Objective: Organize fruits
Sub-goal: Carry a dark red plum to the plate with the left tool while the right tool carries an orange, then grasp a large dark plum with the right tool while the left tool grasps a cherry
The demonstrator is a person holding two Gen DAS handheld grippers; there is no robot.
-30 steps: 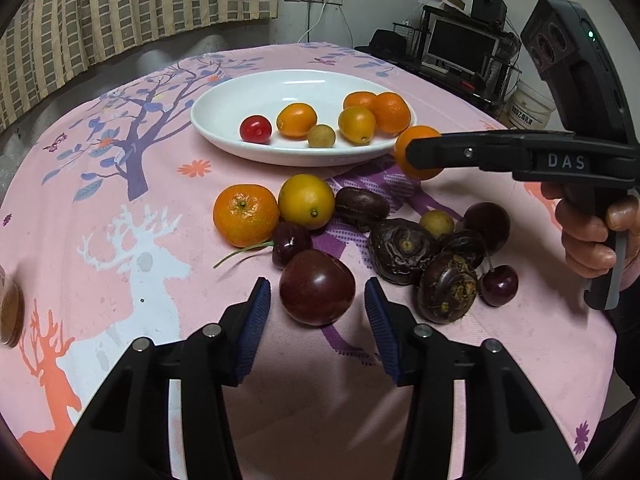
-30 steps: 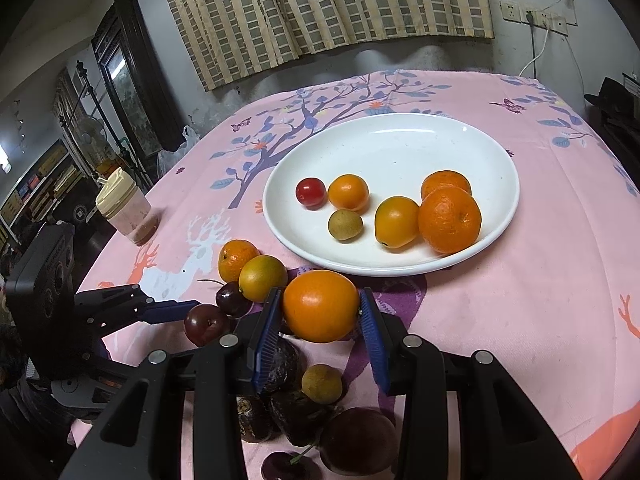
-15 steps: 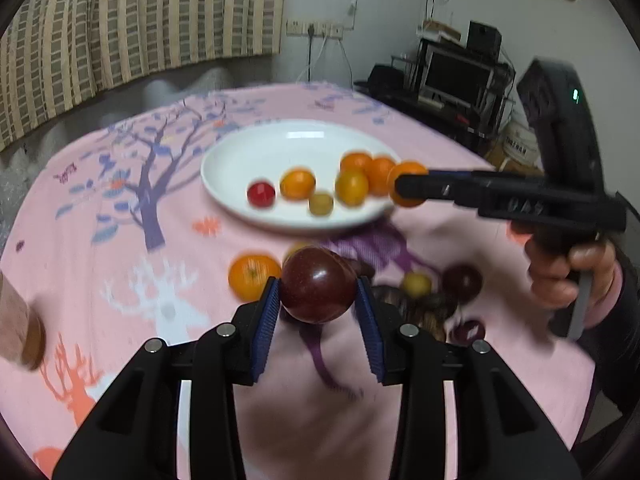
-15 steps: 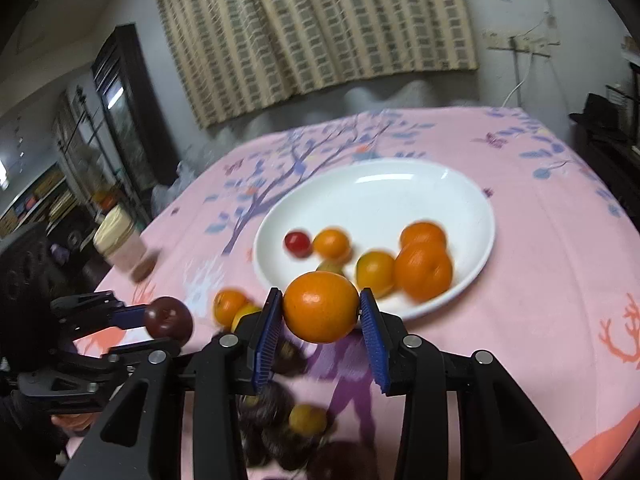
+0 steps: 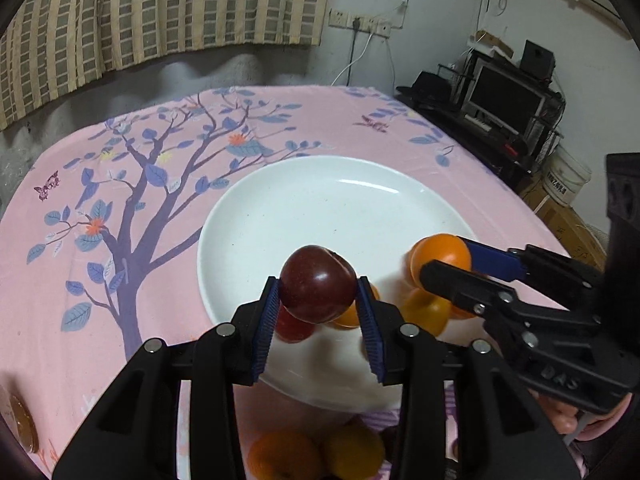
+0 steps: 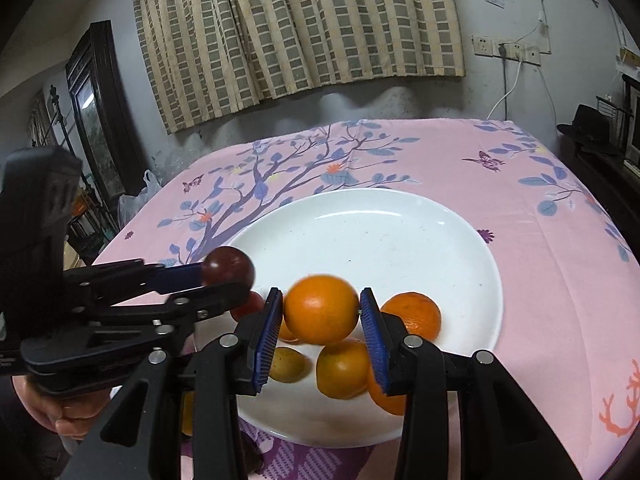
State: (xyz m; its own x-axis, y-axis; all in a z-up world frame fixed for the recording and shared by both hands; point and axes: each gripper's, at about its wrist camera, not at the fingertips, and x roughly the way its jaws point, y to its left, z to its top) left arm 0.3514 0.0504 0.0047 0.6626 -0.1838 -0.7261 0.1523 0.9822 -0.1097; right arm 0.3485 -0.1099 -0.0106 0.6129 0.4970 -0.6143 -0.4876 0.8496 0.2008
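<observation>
My left gripper (image 5: 318, 300) is shut on a dark red plum (image 5: 318, 288) and holds it above the near part of the white plate (image 5: 320, 200). My right gripper (image 6: 322, 316) is shut on an orange (image 6: 322, 308), also above the plate (image 6: 400, 232). The orange shows in the left wrist view (image 5: 440, 254), the plum in the right wrist view (image 6: 229, 266). On the plate lie oranges (image 6: 414, 314), a yellow-orange fruit (image 6: 344, 368), a small green-yellow fruit (image 6: 286, 364) and a red one (image 6: 248, 306), partly hidden by the fingers.
Two orange fruits (image 5: 284, 456) lie on the pink tablecloth (image 5: 120, 200) just before the plate. A brown cup (image 5: 20, 428) stands at the left edge. A TV stand (image 5: 508, 104) and bucket (image 5: 568, 176) are beyond the table on the right.
Both grippers have moved forward with their fruit, from the pile on the cloth to over the plate. The left gripper closed on the plum and lifted it.
</observation>
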